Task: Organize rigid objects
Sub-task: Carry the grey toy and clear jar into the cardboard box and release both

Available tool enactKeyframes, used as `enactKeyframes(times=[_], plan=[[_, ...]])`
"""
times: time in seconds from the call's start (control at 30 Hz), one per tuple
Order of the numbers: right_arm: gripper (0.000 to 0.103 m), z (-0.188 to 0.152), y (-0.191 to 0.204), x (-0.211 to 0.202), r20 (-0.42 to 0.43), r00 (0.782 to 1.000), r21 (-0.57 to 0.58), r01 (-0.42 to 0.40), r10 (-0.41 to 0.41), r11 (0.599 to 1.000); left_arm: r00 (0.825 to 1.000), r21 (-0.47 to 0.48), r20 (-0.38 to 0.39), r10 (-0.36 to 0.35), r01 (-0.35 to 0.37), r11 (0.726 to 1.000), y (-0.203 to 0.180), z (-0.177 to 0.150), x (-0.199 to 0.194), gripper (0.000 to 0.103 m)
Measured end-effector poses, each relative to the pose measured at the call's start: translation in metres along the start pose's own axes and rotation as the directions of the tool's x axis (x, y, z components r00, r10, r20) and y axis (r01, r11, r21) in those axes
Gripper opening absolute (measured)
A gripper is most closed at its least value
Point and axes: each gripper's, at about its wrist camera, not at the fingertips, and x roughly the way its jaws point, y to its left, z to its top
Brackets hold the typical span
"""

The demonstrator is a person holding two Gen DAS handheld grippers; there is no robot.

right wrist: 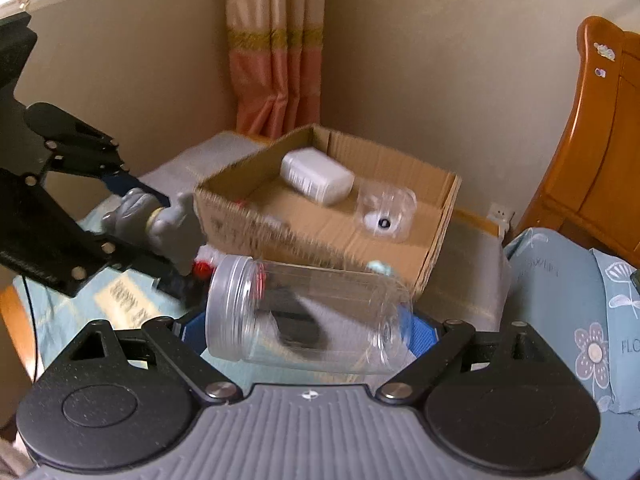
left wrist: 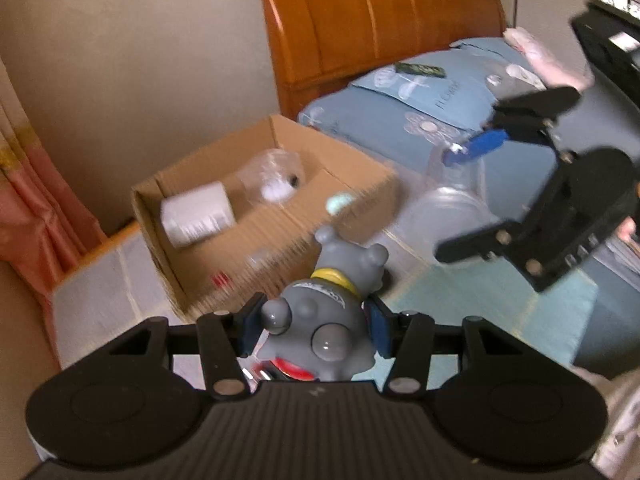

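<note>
My left gripper (left wrist: 314, 328) is shut on a grey toy animal (left wrist: 328, 320) with a yellow collar, held above the bed in front of the cardboard box (left wrist: 280, 236). The toy also shows in the right wrist view (right wrist: 160, 224), left of the box (right wrist: 320, 248). My right gripper (right wrist: 304, 332) is shut on a clear plastic jar (right wrist: 308, 316) lying sideways between its blue pads, just in front of the box. In the left wrist view the jar (left wrist: 456, 196) hangs from the right gripper (left wrist: 460, 200). Inside the box lie a white container (right wrist: 316, 176) and a small clear jar (right wrist: 386, 208).
The box stands on a light bedside surface (left wrist: 104, 296) by a pink curtain (right wrist: 276, 80). A wooden headboard (left wrist: 372, 24) and blue pillows (left wrist: 420, 112) are to the right. A blue patterned bedsheet (right wrist: 580, 320) lies below. A red-capped item (right wrist: 204, 266) sits near the box front.
</note>
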Motion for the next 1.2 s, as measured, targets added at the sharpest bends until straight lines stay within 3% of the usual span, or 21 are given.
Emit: enactKeyframes(times=[0.33, 0.6, 0.63, 0.73, 0.93, 1.2], plan=[[0.095, 0.019, -0.016, 0.008, 0.033, 0.999, 0.044, 0.001, -0.003, 0.999, 0.997, -0.013, -0.006, 0.077, -0.077, 0.997, 0.046, 0.052, 0.043, 0.052], [0.095, 0.031, -0.025, 0.017, 0.037, 0.999, 0.051, 0.017, -0.019, 0.999, 0.994, -0.045, -0.008, 0.111, -0.111, 0.993, 0.067, 0.063, 0.072, 0.054], [0.095, 0.032, -0.026, 0.018, 0.037, 0.999, 0.051, 0.018, -0.02, 0.999, 0.993, -0.052, -0.007, 0.119, -0.119, 0.992, 0.07, 0.063, 0.075, 0.058], [0.095, 0.034, -0.027, 0.023, 0.033, 0.999, 0.054, 0.018, -0.019, 0.998, 0.989, -0.101, -0.007, 0.146, -0.145, 0.984, 0.078, 0.06, 0.078, 0.092], [0.095, 0.041, -0.031, 0.036, 0.013, 1.0, 0.057, 0.024, -0.025, 0.998, 0.988, -0.148, 0.003, 0.154, -0.152, 0.977, 0.086, 0.048, 0.067, 0.094], [0.095, 0.065, -0.035, 0.058, 0.008, 1.0, 0.075, 0.026, -0.026, 0.997, 0.982, -0.218, -0.066, 0.179, -0.189, 0.958, 0.093, 0.027, 0.04, 0.095]])
